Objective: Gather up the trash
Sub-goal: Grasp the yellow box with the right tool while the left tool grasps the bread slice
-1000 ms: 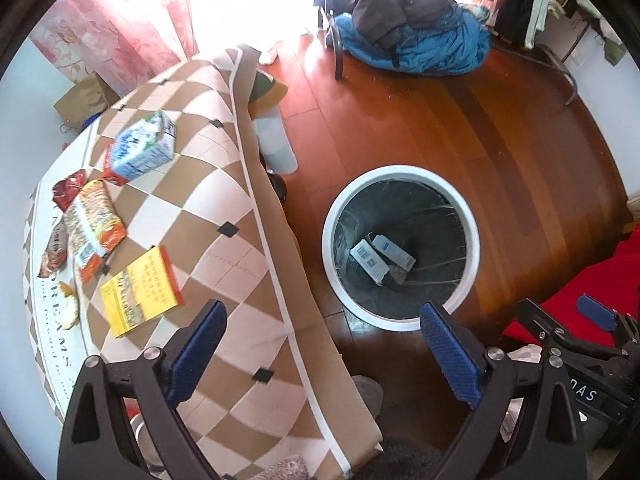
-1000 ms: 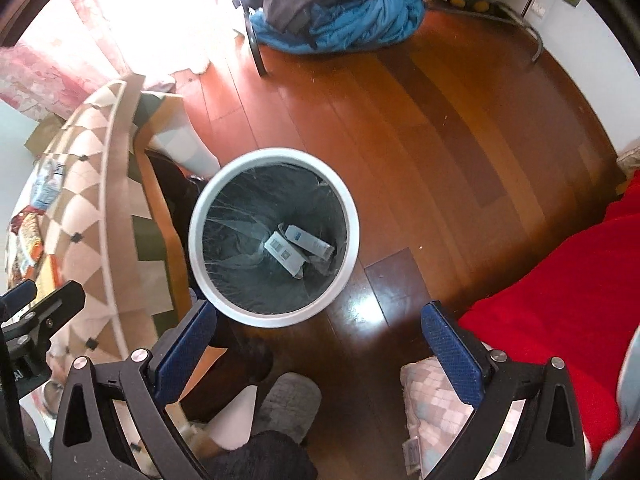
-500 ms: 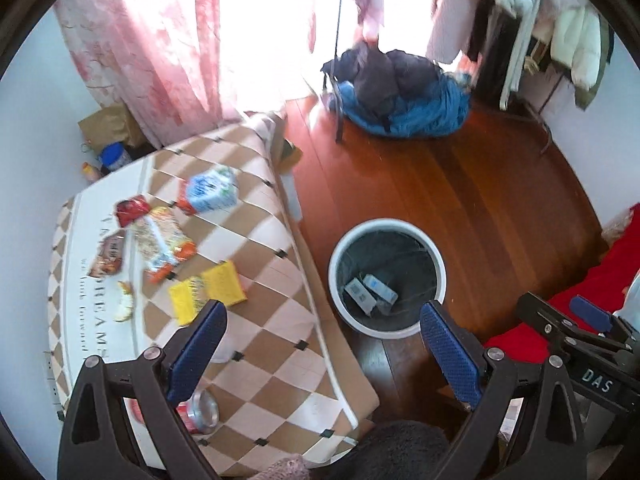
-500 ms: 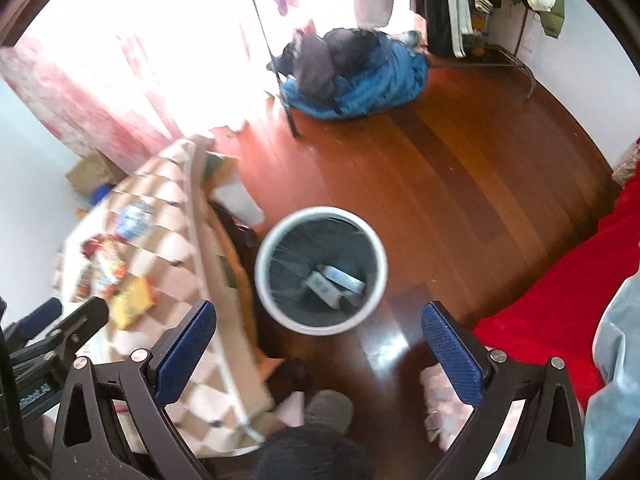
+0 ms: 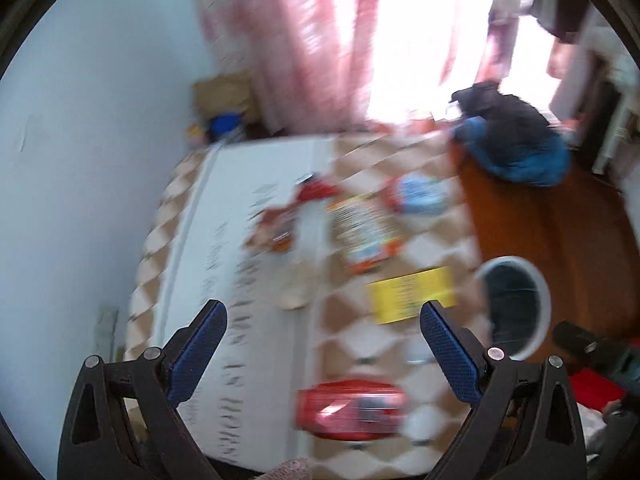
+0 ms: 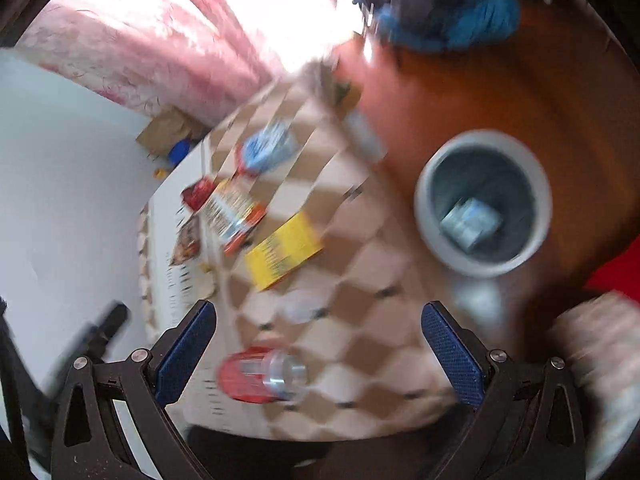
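Trash is lying scattered over the checked tablecloth, and nearest of it is a red-labelled bottle or can, too blurred to name more closely. In the left wrist view it is sitting low between the two blue pads, its long axis running crosswise to the fingers, so the left gripper is looking almost straight down on it. The left jaws are standing wide apart and holding nothing. In the right wrist view the same red container is lying off toward the left finger, silver end pointing right; the right gripper is likewise spread wide and empty. By my reading the left one is the better placed for this piece, though it would need turning so the pads close across the narrow body.

Farther along the cloth a yellow packet is lying flat, then an orange-edged snack bag, a red wrapper and a blue-and-white carton toward the far edge. Beside the table, to the right on the wooden floor, the white-rimmed bin is standing with a pale box or two already inside. Beyond, a heap of dark and blue clothing is lying near the pink curtain.
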Demonstrator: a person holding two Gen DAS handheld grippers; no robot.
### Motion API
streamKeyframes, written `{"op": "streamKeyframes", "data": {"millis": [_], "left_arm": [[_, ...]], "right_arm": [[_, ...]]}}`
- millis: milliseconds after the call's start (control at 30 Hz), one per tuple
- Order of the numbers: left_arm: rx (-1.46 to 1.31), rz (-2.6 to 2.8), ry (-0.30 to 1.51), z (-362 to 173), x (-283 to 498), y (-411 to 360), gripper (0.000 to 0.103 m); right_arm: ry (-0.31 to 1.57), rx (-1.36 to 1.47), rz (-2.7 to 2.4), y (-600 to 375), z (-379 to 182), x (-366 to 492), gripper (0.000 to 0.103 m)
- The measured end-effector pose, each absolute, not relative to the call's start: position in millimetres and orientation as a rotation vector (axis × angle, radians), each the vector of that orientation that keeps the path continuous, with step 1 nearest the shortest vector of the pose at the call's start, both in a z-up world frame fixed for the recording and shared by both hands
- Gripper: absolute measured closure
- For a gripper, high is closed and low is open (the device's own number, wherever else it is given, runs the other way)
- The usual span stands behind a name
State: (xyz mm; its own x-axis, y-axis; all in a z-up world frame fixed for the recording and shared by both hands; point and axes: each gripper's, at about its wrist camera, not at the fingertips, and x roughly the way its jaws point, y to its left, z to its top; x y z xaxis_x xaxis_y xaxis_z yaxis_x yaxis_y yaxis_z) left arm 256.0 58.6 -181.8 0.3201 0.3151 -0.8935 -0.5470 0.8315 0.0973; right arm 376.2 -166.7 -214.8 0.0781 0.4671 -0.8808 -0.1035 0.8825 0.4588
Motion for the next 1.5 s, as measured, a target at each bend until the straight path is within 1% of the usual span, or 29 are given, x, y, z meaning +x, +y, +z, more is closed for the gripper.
{"op": "streamKeyframes", "data": {"millis": [167, 300, 367, 400, 467, 600, 700, 767, 833, 933, 1000, 1033, 1067, 1100, 1133, 1167, 1200, 1267, 1300, 1367, 1433, 1500], "left_arm": [[-0.267, 0.702, 1.21, -246.9, 235.0, 121.2, 0.004], [-0.256, 0.731, 1.278, -288.0, 232.2, 149.1, 0.004], [-0.235, 0.733, 1.301, -302.3, 233.7, 156.4, 0.004], [-0.231, 0.73, 1.312, -308.7, 235.4, 158.1, 0.004], [-0.233, 0.722, 1.322, -316.3, 239.1, 161.1, 0.004], [-0.273, 0.687, 1.334, -327.6, 249.3, 167.1, 0.004], [-0.286, 0.652, 1.334, -333.1, 260.0, 167.0, 0.004], [-0.285, 0.619, 1.335, -334.6, 267.4, 163.8, 0.004], [-0.262, 0.573, 1.337, -336.9, 277.3, 157.6, 0.005], [-0.225, 0.505, 1.334, -342.3, 292.8, 150.2, 0.005], [-0.217, 0.461, 1.33, -347.5, 302.5, 147.4, 0.006], [-0.218, 0.446, 1.328, -349.8, 306.2, 146.8, 0.009], [-0.218, 0.432, 1.327, -351.9, 309.6, 146.0, 0.018], [-0.218, 0.421, 1.332, -355.6, 314.8, 145.6, 0.023], [-0.224, 0.421, 1.323, -355.4, 315.7, 146.4, 0.026], [-0.233, 0.415, 1.307, -353.9, 316.8, 147.5, 0.037], [-0.236, 0.406, 1.302, -353.8, 318.1, 148.1, 0.045], [-0.271, 0.384, 1.293, -352.1, 319.1, 150.0, 0.071], [-0.258, 0.388, 1.294, -351.6, 320.6, 150.1, 0.075], [-0.235, 0.401, 1.293, -351.5, 321.6, 149.1, 0.076], [-0.219, 0.414, 1.288, -348.8, 321.3, 140.7, 0.077], [-0.205, 0.426, 1.279, -345.4, 321.4, 137.5, 0.078]], "right_arm": [[1.583, 0.408, 0.381, -100.1, -281.3, 396.3, 0.0], [1.669, 0.424, 0.261, -70.4, -325.8, 417.3, 0.001], [1.685, 0.412, 0.199, -60.9, -340.6, 425.9, 0.004], [1.686, 0.392, 0.168, -56.0, -346.9, 429.9, 0.008], [1.671, 0.346, 0.116, -47.4, -349.5, 435.6, 0.008], [1.618, 0.085, 0.094, -7.4, -352.3, 441.3, 0.008], [1.524, -0.176, 0.155, 22.5, -350.2, 432.9, 0.029], [1.487, -0.29, 0.245, 34.2, -349.9, 425.8, 0.03], [1.454, -0.369, 0.277, 35.6, -347.9, 423.1, 0.034], [1.403, -0.507, 0.325, 32.3, -345.8, 423.3, 0.035], [1.421, -0.496, 0.361, 25.6, -348.0, 426.5, 0.034], [1.443, -0.482, 0.361, 20.8, -350.0, 428.7, 0.032], [1.467, -0.454, 0.354, 14.6, -352.2, 430.3, 0.03], [1.484, -0.409, 0.345, 8.1, -353.2, 432.8, 0.025], [1.493, -0.376, 0.342, 2.7, -354.5, 434.1, 0.025], [1.497, -0.347, 0.338, -0.7, -356.3, 434.3, 0.025], [1.497, -0.324, 0.332, -3.5, -357.3, 434.3, 0.025], [1.478, -0.315, 0.32, -9.7, -354.5, 436.2, 0.025], [1.468, -0.311, 0.311, -11.7, -354.4, 435.2, 0.025], [1.45, -0.317, 0.301, -13.3, -354.5, 432.4, 0.027], [1.421, -0.325, 0.314, -10.0, -352.3, 432.6, 0.039], [1.423, -0.33, 0.323, -6.3, -350.0, 419.1, 0.039]]}}
